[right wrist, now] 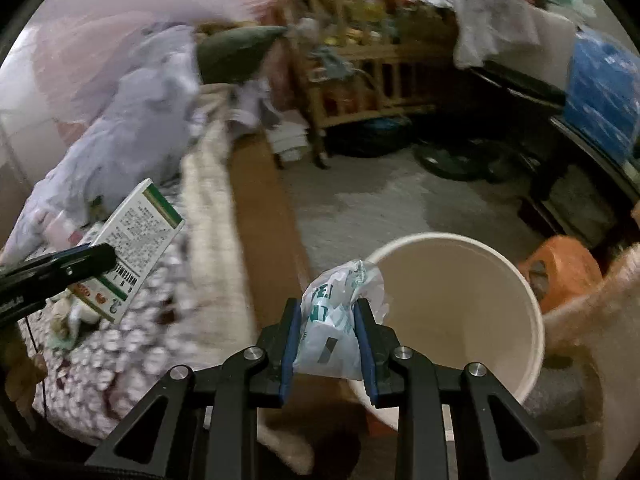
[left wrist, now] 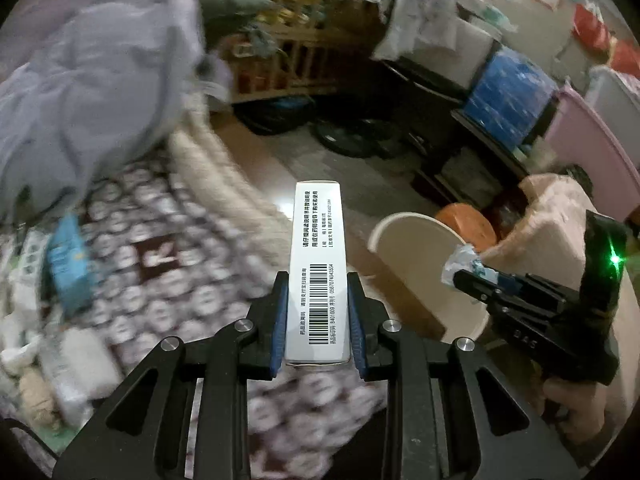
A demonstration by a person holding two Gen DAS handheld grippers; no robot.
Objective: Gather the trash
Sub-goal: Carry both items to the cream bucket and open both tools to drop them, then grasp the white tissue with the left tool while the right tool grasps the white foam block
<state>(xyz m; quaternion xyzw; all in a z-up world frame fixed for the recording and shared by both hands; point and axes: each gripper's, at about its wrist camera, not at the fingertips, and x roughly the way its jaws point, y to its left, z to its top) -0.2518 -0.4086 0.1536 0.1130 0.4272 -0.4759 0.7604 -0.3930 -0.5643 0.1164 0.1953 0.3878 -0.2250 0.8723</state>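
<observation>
Left wrist view: your left gripper (left wrist: 318, 312) has its jaws pinched on a white carton (left wrist: 316, 272), narrow barcode face up, long axis pointing forward. The carton projects well past the blue pads (left wrist: 280, 320) and is carried in the air over the patterned bedspread (left wrist: 168, 304), short of the cream bucket (left wrist: 420, 248). Relative to that bucket, the carton is to the left and apart from it.

Your right gripper (left wrist: 466, 276) appears at the right of this view, tip above the bucket's rim, jaws pinched on a crumpled plastic wrapper (left wrist: 460, 264). Your right hand (left wrist: 568, 404) grips its handle below.

Right wrist view: the right gripper (right wrist: 330, 340) holds the plastic wrapper (right wrist: 340, 320) between its blue pads (right wrist: 290, 344); the wrapper is white and translucent with green print. It sits at the near-left rim of the bucket (right wrist: 516, 280), partly over the opening. The left gripper (right wrist: 96, 254) enters from the left edge, with the carton (right wrist: 140, 236) showing a printed side face and green stripe, well left of the bucket.

Beyond the bucket: an orange stool (right wrist: 568, 268) just to its right, a wooden crib (right wrist: 360, 76) far behind it, and a lilac quilt (right wrist: 132, 136) piled on the bed to its far left. Background detail is motion-blurred.
</observation>
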